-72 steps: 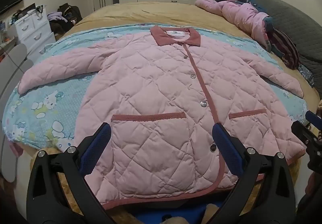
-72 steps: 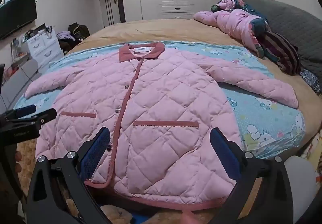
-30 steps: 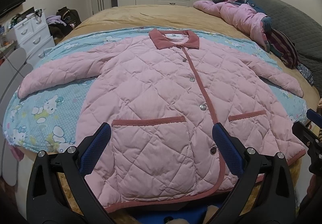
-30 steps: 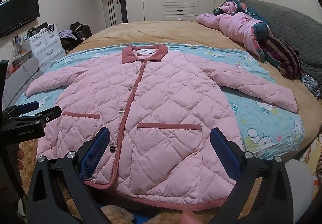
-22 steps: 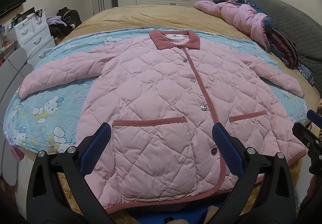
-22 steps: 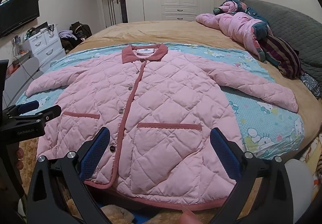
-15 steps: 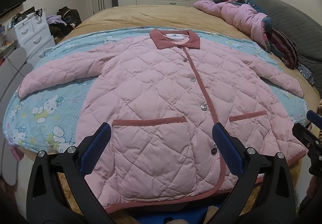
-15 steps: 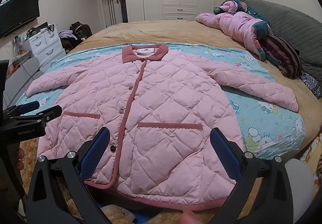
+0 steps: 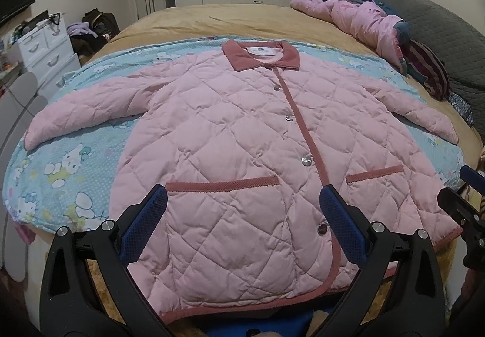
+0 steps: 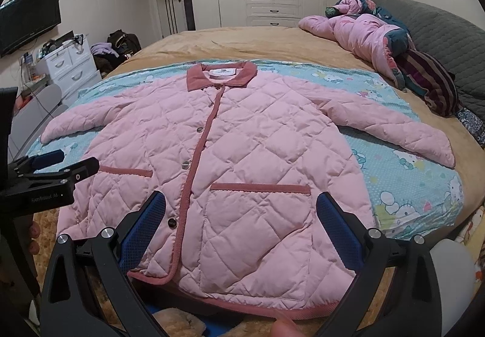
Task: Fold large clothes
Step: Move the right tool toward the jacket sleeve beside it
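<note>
At the far left of your room a white drawer chest (image 9: pixel 45 49) stands against the wall, boxy, with curved handles; whatever is inside its shut drawers cannot be seen. Beside it a dark bag (image 9: pixel 97 21) sits on the floor with loose clothes heaped around it.

Your left hand-held gripper (image 9: pixel 242 212) hovers at the bed's near edge with its black arms spread wide, the blue textured pads (image 9: pixel 145 221) well apart and gripping nothing. Between and beyond them lies the pink quilted jacket (image 9: pixel 242 131), flat and face up on the bed, buttoned, both sleeves angled outward. Its fabric is puffy, stitched in diamond shapes, with darker rose ribbed trim at the collar (image 9: pixel 260 55), down the front placket, along two pocket openings and around the hem. Round metallic snaps run down the front.

Under the jacket is a light blue cartoon-print sheet (image 9: pixel 60 167), thin and smooth, spread over the tan bedspread (image 9: pixel 227 18), which looks soft and plush.

Your right hand-held gripper (image 10: pixel 242 215) is likewise spread wide, empty, just short of the jacket's hem on the wearer's left pocket side. In its view, the left hand-held gripper juts in from the left over the other corner of the hem.

To the right, near the grey quilted headboard (image 10: pixel 439 34), a crumpled pink padded garment (image 10: pixel 357 31) lies bunched with a dark striped cloth (image 10: pixel 433 79) touching it.
</note>
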Demonstrator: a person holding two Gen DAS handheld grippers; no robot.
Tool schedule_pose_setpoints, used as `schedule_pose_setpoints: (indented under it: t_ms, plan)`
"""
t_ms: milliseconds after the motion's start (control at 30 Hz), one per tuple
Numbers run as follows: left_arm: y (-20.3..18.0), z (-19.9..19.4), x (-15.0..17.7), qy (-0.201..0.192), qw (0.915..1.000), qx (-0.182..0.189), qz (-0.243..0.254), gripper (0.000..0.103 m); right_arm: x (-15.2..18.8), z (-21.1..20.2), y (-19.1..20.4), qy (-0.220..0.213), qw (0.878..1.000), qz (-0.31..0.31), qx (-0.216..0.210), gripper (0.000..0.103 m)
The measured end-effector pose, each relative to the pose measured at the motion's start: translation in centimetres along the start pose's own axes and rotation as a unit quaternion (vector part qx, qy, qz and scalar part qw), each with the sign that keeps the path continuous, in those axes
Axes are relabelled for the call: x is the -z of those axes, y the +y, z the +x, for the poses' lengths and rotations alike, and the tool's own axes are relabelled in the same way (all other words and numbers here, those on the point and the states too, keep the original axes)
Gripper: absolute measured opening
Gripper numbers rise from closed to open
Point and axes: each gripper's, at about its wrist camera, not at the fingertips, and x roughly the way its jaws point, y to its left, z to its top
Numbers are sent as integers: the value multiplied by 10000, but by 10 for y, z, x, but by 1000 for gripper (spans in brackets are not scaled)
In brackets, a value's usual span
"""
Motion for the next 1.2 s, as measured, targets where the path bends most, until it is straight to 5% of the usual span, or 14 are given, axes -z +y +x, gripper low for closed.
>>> schedule_pose_setpoints:
  t_ms: [567, 1200]
  plan:
    - [0, 27, -64, -114, 9998, 14, -162, 94, -68, 27, -26, -84, 9997, 235, 0, 99]
    - [-45, 82, -139, 63, 9996, 275, 98, 94, -125, 66, -119, -157, 9917, 1209, 405, 99]
